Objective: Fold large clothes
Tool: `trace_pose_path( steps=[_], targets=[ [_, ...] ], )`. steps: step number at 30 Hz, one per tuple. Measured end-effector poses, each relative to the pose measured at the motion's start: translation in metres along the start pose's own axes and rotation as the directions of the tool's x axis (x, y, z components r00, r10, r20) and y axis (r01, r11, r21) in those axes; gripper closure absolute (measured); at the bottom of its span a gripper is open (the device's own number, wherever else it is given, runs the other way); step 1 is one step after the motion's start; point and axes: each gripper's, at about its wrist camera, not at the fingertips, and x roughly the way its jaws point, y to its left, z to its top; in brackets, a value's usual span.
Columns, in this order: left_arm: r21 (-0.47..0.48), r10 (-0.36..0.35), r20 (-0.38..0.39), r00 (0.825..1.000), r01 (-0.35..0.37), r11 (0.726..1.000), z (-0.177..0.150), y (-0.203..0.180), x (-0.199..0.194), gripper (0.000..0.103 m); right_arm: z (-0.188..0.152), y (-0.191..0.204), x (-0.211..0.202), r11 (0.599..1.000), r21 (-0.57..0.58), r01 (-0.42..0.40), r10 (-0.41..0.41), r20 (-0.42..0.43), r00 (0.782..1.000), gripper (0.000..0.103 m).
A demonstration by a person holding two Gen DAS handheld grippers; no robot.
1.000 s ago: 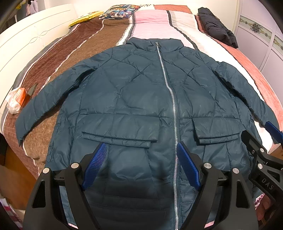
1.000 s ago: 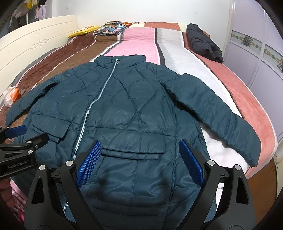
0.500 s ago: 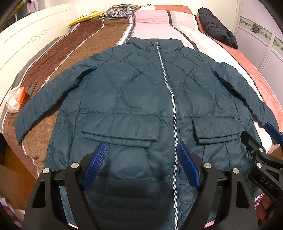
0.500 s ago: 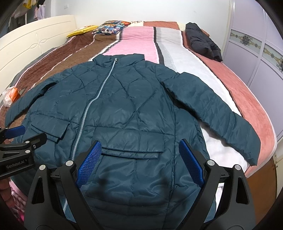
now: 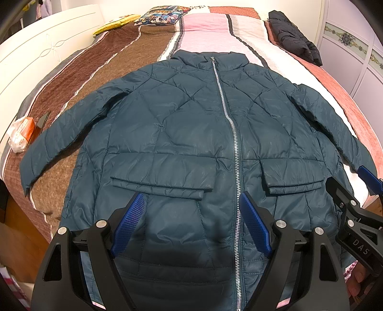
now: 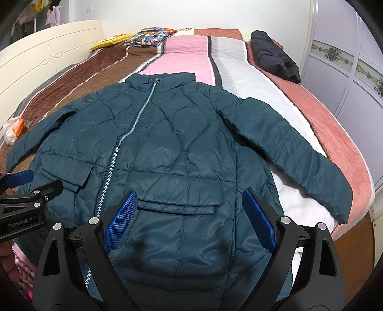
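A dark teal quilted jacket [image 5: 182,134] lies flat, front up and zipped, on the bed, with both sleeves spread out to the sides; it also shows in the right wrist view [image 6: 182,143]. My left gripper [image 5: 191,205] is open and empty, hovering over the jacket's lower left half near the hem. My right gripper [image 6: 189,201] is open and empty over the lower right half, above the pocket flap [image 6: 177,205]. Each gripper shows at the edge of the other's view.
The bed [image 5: 115,59] has a striped brown, pink, white and salmon cover. A black garment [image 5: 294,45] lies at the far right. Pillows [image 5: 162,18] lie at the far end. A plastic-wrapped packet [image 5: 20,134] lies by the left sleeve. A wardrobe [image 6: 347,71] stands to the right.
Both grippers stay open over the hem. The right view has pulled back and lifted a little, so the jacket sits slightly lower in it. Nothing was grasped.
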Motion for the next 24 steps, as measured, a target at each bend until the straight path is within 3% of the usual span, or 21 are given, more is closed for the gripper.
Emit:
trace_pose_path(
  steps=[24],
  targets=[
    [0.0,0.0,0.0,1.0,0.0,1.0,-0.0001,0.0005,-0.0003,0.024,0.0003,-0.0001,0.002,1.0,0.001,0.0,0.0,-0.003,1.0,0.014]
  ],
)
